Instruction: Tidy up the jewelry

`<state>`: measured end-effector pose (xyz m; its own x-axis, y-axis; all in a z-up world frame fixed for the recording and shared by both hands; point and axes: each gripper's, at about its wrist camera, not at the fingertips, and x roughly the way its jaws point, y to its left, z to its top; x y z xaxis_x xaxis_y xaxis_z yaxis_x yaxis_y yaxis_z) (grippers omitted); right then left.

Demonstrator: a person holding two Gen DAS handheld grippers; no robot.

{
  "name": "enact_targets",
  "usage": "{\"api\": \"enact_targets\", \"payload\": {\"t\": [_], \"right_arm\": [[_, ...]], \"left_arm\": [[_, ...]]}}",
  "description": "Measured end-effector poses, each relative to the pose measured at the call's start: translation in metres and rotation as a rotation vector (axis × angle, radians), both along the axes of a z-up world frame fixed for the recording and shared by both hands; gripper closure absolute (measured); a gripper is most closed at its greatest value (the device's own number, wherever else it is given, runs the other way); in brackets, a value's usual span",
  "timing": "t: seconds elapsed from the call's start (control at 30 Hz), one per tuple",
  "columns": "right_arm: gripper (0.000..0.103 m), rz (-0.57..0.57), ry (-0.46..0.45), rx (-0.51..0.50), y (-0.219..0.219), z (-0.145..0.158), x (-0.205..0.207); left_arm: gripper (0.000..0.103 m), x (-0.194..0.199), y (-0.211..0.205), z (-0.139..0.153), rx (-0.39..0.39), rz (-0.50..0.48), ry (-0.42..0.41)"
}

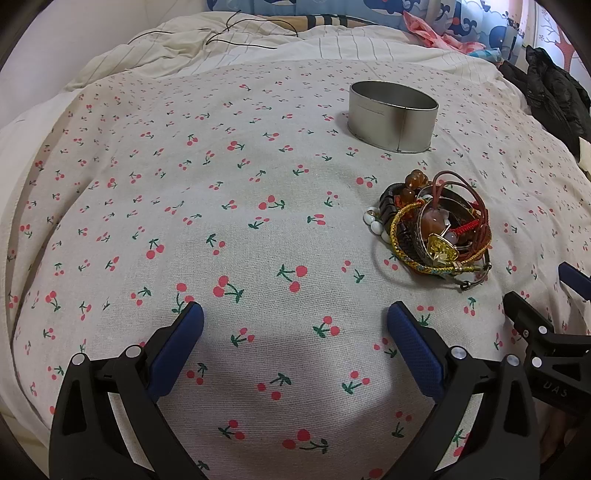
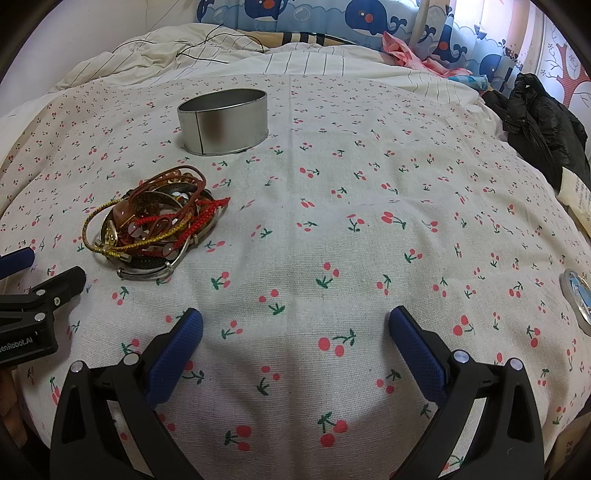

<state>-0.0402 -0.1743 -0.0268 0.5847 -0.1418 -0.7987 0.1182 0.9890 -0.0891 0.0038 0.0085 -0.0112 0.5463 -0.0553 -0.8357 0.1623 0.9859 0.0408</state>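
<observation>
- Nothing was gripped; left gripper [image 1: 295, 321] and right gripper [image 2: 295, 325] were held with jaws spread wide above the bed [image 2: 369, 184]
- Tangled jewelry pile [image 1: 434, 230] was left on the cherry-print cloth [image 1: 221, 184], between the grippers; open oval tin [image 1: 393, 116] was set just beyond it, apparently empty
- Judged: first pick pending; one bracelet to be teased free, then dropped into the tin
- Rumpled bedding and whale-print curtain [image 2: 332, 18] were seen behind

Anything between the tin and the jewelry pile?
Nothing: only bare cherry-print cloth separates the tin from the jewelry pile. Both wrist views show the gap; tin and pile are apart.
</observation>
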Motion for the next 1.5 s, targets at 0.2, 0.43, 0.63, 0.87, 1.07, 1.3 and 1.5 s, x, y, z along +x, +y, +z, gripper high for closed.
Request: {"api": "enact_targets", "payload": {"t": [0.2,0.43,0.63,0.87,1.07,1.3,1.5], "right_arm": [[0.007,0.000,0.000,0.000,0.000,0.000,0.000],[0.007,0.000,0.000,0.000,0.000,0.000,0.000],[0.007,0.000,0.000,0.000,0.000,0.000,0.000],[0.007,0.002,0.001,0.000,0.000,0.000,0.000],[0.007,0.006,-0.044,0.054,-0.015,0.022,-0.004],[0.007,0.155,-0.082,0.174,-0.027,0.049,0.013],[0.032,0.303,-0.053,0.243,-0.019,0.055,0.053]], "left_arm": [[0.007,0.000,0.000,0.000,0.001,-0.001,0.000],[0.007,-0.001,0.000,0.000,0.001,-0.001,-0.001],[0.007,-0.001,0.001,0.000,0.001,-0.001,-0.001],[0.007,0.000,0.001,0.000,0.000,-0.002,0.000],[0.007,0.006,0.009,0.004,-0.018,-0.006,0.020],[0.007,0.007,0.021,0.014,0.011,0.020,-0.023],[0.007,0.008,0.024,0.017,-0.007,0.025,-0.027]]}}
